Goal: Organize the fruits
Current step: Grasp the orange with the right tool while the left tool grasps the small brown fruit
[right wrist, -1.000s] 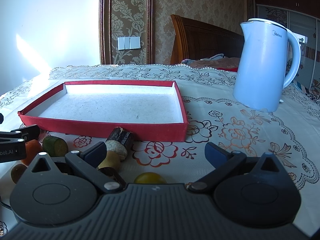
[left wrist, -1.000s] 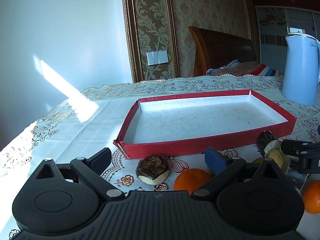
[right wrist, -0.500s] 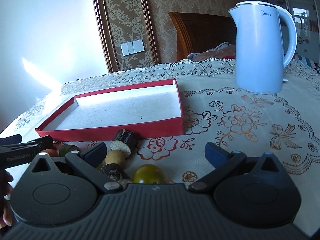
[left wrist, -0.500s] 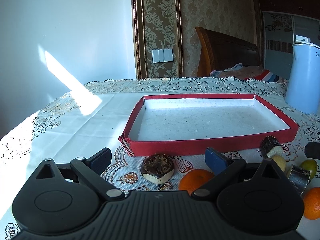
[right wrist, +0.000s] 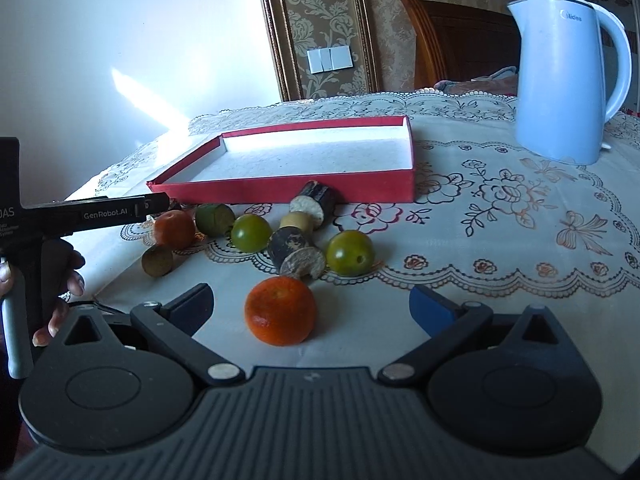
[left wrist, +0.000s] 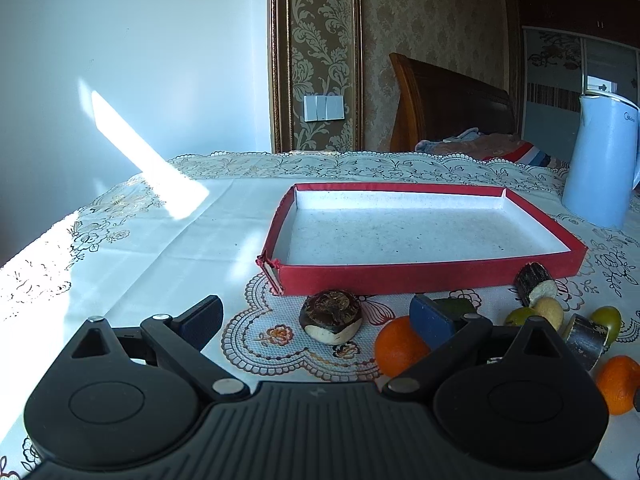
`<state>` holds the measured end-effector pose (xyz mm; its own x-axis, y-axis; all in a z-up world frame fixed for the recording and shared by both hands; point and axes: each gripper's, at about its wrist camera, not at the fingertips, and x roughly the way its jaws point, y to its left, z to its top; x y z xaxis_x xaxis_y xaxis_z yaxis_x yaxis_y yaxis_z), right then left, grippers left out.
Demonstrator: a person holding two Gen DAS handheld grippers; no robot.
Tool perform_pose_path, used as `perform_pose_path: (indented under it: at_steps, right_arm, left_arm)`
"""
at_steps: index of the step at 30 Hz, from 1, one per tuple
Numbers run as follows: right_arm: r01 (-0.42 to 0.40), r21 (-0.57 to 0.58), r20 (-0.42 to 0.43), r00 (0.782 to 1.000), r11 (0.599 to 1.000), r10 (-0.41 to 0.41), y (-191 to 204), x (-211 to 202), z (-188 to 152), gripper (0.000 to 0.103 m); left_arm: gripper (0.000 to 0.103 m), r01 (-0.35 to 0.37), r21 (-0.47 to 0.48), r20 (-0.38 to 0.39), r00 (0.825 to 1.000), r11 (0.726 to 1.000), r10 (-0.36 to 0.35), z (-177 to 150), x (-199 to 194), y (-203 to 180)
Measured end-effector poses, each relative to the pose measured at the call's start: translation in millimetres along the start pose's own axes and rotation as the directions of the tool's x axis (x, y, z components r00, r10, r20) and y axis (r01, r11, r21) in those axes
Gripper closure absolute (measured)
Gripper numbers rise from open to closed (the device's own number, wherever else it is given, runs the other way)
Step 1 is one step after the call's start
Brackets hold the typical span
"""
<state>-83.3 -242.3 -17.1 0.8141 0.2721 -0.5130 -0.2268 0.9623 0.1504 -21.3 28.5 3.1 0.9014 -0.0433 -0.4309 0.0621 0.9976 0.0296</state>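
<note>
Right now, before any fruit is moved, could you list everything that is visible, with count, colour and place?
tray: one, red, white inside, empty, mid-table
oranges: two, orange, before the tray
round green fruits: two, green, before the tray
cane sections: two, dark skin, pale ends, before the tray
green cut piece: one, beside the farther orange
pale piece: one, cream, between the cane sections
brown piece: one, dark over pale, near the tray's left corner
kettle: one, pale blue, right of the tray
tablecloth: one, white, floral
light switch: one, white, back wall
left hand: one, holding the left gripper
left gripper: black, jaws open
right gripper: black, jaws open
</note>
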Motion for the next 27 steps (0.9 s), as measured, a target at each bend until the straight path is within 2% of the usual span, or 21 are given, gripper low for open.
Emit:
perform_pose_path:
  at_steps: [6,11,17,19,20,21,22,23,25,27]
  right_arm:
    - [-0.016,-0.022,-0.045,0.999,1.0,0.015,8,10,0,0.0]
    - [-0.014,-0.046,-0.051,0.999,0.999,0.012,8,7,4,0.0]
    - [-0.009,-0.061,-0.057,0.998,0.998,0.005,6,4,2,0.0]
    - [-0.015,-0.068,-0.06,0.998,0.998,0.011,8,5,2,0.004]
    - [-0.019,-0.072,-0.061,0.998,0.997,0.015,9,5,2,0.006]
    - [-0.022,-0.08,-0.062,0.998,0.997,0.017,11,6,2,0.008]
    - [-0.026,-0.088,-0.063,0.998,0.996,0.02,12,7,2,0.009]
    - [-0.027,-0.094,-0.066,0.998,0.995,0.021,14,8,2,0.009]
    - [-0.035,-0.091,-0.07,0.997,0.995,0.028,15,10,4,0.012]
    - [-0.044,-0.09,-0.083,0.996,0.995,0.036,16,13,5,0.016]
  left_arm:
    - [0.003,0.044,0.053,-0.019,0.999,0.998,-0.043,-9,-20,-6]
    - [0.003,0.103,0.084,-0.101,0.99,0.991,-0.094,-12,-17,-23]
    - [0.004,0.079,0.099,-0.146,0.987,0.992,-0.064,-15,-4,-32]
    - [0.011,0.073,0.106,-0.148,0.987,0.992,-0.057,-17,-3,-32]
    - [0.021,0.086,0.114,-0.154,0.986,0.99,-0.068,-19,-4,-32]
    - [0.039,0.098,0.114,-0.163,0.984,0.989,-0.079,-20,-4,-33]
    - [0.046,0.108,0.109,-0.166,0.982,0.988,-0.089,-21,-4,-33]
    - [0.051,0.113,0.104,-0.162,0.982,0.988,-0.096,-22,-5,-32]
    - [0.054,0.117,0.109,-0.16,0.982,0.987,-0.098,-22,-6,-32]
    - [0.065,0.128,0.106,-0.157,0.981,0.986,-0.111,-23,-7,-32]
